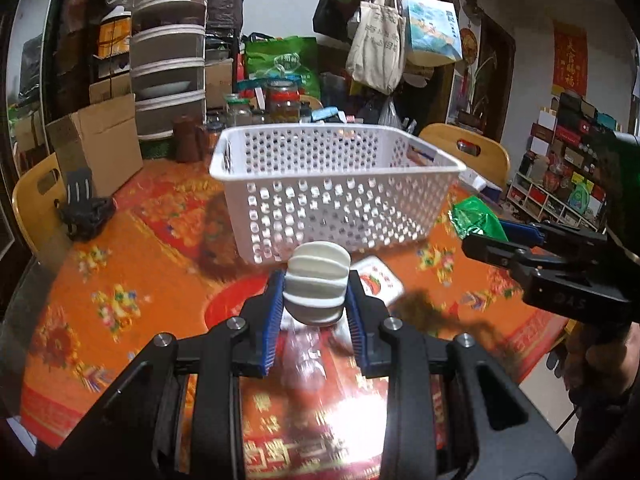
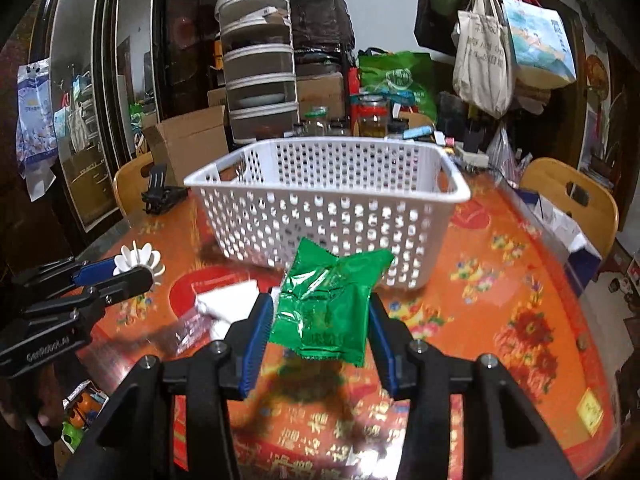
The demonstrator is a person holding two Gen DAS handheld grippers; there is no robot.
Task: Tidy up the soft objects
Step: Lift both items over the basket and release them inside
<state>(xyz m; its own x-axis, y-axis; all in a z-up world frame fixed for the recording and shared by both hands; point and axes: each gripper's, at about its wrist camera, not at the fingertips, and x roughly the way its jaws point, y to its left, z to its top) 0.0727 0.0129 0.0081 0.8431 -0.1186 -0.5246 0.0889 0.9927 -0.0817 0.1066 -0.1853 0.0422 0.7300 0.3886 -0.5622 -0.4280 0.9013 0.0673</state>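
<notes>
My left gripper (image 1: pixel 316 294) is shut on a white ribbed soft object (image 1: pixel 318 280) and holds it above the table, just before the white perforated basket (image 1: pixel 336 196). It also shows in the right wrist view (image 2: pixel 138 264). My right gripper (image 2: pixel 320 316) is shut on a green foil packet (image 2: pixel 328 304), held before the basket (image 2: pixel 328 208). The packet also shows in the left wrist view (image 1: pixel 476 216).
A white packet with a red picture (image 1: pixel 378 282) and clear wrappers (image 2: pixel 208 312) lie on the orange patterned tablecloth (image 1: pixel 120 280). Jars (image 1: pixel 282 100), a cardboard box (image 1: pixel 100 140), a black clamp (image 1: pixel 82 208) and wooden chairs (image 2: pixel 572 196) surround the table.
</notes>
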